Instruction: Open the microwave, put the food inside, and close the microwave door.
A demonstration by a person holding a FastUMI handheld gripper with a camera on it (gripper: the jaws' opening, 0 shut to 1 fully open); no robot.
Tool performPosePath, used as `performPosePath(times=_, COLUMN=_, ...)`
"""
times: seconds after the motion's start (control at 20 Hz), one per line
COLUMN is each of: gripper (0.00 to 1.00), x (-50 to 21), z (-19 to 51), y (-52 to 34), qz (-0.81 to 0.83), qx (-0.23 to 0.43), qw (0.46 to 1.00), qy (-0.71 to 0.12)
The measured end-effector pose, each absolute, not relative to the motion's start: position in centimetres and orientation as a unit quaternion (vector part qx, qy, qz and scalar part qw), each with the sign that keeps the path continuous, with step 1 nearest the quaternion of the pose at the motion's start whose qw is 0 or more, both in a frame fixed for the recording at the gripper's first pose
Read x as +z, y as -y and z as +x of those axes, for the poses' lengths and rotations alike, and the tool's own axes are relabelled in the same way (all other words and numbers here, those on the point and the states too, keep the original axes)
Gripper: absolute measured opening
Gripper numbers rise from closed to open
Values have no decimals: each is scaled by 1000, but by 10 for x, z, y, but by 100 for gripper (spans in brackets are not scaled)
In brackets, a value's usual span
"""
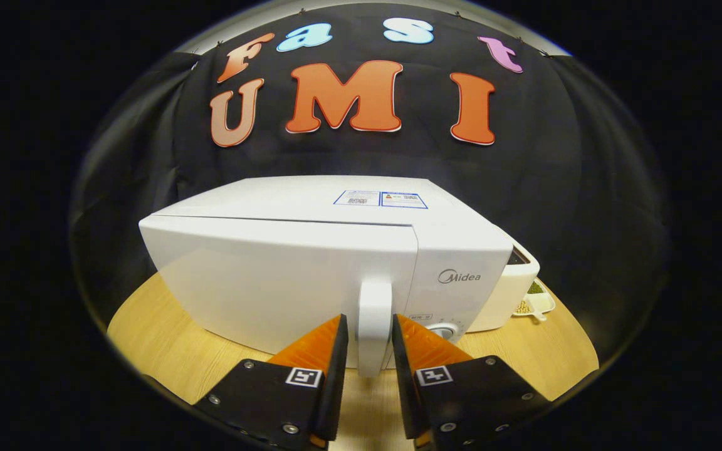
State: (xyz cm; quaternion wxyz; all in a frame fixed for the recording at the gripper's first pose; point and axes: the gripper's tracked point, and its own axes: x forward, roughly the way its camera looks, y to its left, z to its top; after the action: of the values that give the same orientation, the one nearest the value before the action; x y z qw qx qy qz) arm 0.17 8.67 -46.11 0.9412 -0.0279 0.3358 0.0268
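Straddling the door handle [375, 326] of the microwave [336, 263], the claw [370, 335] stands narrow, one finger on each side of the handle with slim gaps showing, so a firm press cannot be confirmed. The door is closed, flush with the front. The microwave sits on a round wooden worktop [167, 351], with bare wood to its left and in front. Beyond its right edge a white container [511, 291] stands close, and a small dish of food [536, 300] lies just behind that.
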Motion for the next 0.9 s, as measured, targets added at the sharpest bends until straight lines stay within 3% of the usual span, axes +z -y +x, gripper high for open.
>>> performPosePath(times=0.05, gripper=32, x=-465, z=2, y=-87, qz=-19, qx=22, qw=939, qy=-343)
performPosePath(times=0.45, gripper=15, x=-468, z=-2, y=-88, qz=-11, qx=-4, qw=935, qy=-354)
performPosePath(times=0.9, gripper=14, x=-464, z=-6, y=-88, qz=-13, qx=-20, qw=934, qy=-357)
